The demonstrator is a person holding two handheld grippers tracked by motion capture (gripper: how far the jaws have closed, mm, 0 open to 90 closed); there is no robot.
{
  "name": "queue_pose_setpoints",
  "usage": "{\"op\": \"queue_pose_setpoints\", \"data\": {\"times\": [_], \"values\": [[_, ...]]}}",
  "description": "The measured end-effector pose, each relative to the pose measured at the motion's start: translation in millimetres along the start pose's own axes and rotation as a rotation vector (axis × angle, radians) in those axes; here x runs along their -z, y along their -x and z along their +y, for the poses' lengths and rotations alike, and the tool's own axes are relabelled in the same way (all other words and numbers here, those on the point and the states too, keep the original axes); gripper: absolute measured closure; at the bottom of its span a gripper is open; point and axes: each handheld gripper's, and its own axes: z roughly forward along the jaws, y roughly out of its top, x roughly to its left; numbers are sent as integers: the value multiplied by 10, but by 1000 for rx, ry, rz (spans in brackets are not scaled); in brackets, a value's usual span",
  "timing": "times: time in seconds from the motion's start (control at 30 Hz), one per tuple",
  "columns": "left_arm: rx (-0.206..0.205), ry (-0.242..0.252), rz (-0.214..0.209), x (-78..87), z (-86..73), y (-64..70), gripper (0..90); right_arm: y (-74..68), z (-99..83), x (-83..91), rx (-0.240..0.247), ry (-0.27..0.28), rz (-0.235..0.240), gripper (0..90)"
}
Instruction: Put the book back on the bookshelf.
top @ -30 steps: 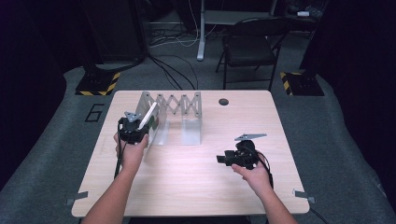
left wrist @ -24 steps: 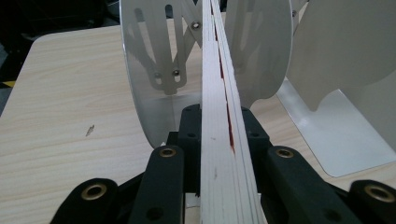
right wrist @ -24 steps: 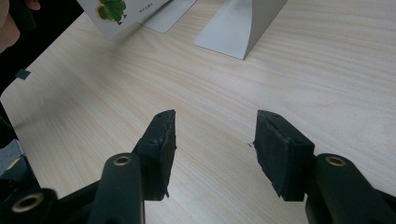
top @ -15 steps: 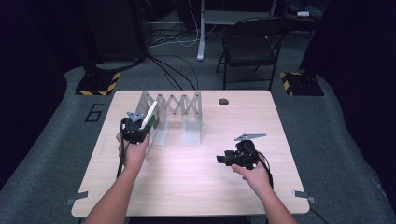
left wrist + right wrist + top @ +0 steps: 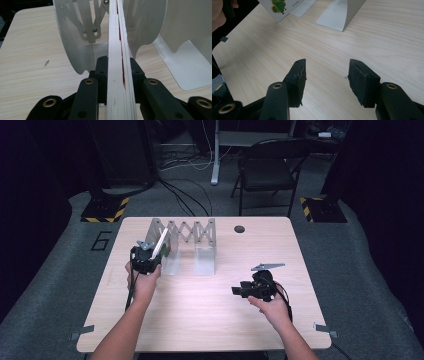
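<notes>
A silver accordion book rack [image 5: 186,237] with upright metal dividers stands at the table's back left. My left gripper [image 5: 145,257] is shut on a thin white book [image 5: 160,243], tilted up towards the rack's left end. In the left gripper view the book [image 5: 117,62] runs edge-on between the jaws, in front of a curved divider [image 5: 72,37]. My right gripper [image 5: 240,290] rests low over the table at the right, open and holding nothing. Its own view shows the open right gripper [image 5: 325,72] above bare wood, with the book's cover [image 5: 279,7] and a rack base plate [image 5: 342,12] farther off.
A round black cable hole [image 5: 239,228] sits near the table's back edge. A folding chair [image 5: 265,170] stands on the floor behind the table. Bare wooden tabletop [image 5: 200,305] lies between the two hands.
My left gripper with the book has crept slightly towards the rack. The right gripper has stayed in place.
</notes>
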Motion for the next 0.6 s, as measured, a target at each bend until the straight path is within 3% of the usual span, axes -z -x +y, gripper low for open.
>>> {"op": "queue_pose_setpoints", "data": {"times": [0.2,0.6], "values": [[20,2,3,3,2,-10,740,4,-1,-1,3,-2,-2,481],[14,12,3,67,0,-24,687,-5,-5,-8,-3,-3,2,481]]}}
